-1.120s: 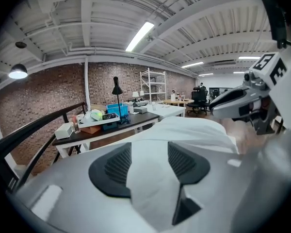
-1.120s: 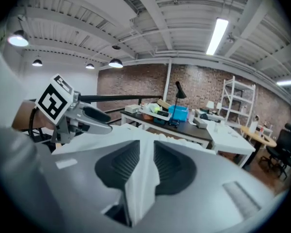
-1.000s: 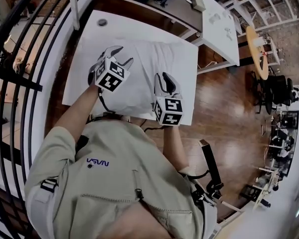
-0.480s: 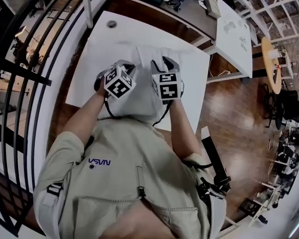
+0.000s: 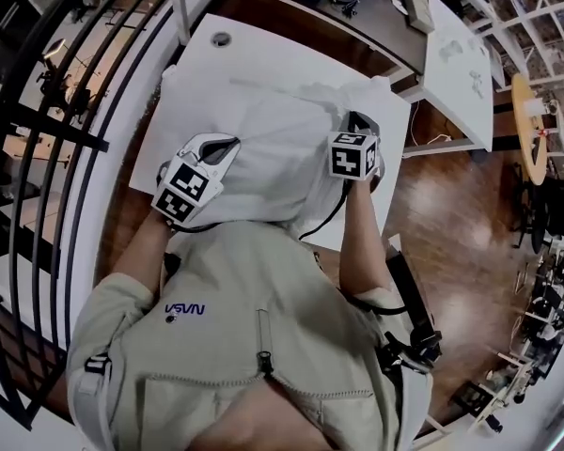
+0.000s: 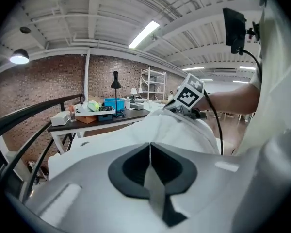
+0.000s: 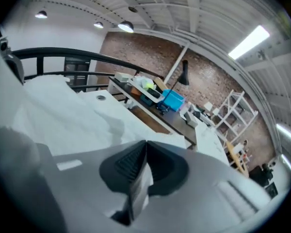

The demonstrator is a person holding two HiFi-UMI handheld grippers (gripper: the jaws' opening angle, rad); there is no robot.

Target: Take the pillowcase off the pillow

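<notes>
Your left gripper (image 5: 221, 145) and right gripper (image 5: 359, 122) are both clamped on the one pillowcase (image 5: 274, 163), bunched at the one desk's (image 5: 273, 53) near edge, one gripper per side.

Field note: we read this as a loft-style workshop or lab. We see a bare brick wall (image 6: 43, 86) and an exposed ceiling with strip lights (image 6: 144, 33). There is open metal shelving (image 6: 153, 84), a workbench (image 6: 119, 114) crowded with bins and gear, a white table (image 5: 461, 111), a wood floor (image 5: 442, 205) and a black railing (image 5: 52, 128).
</notes>
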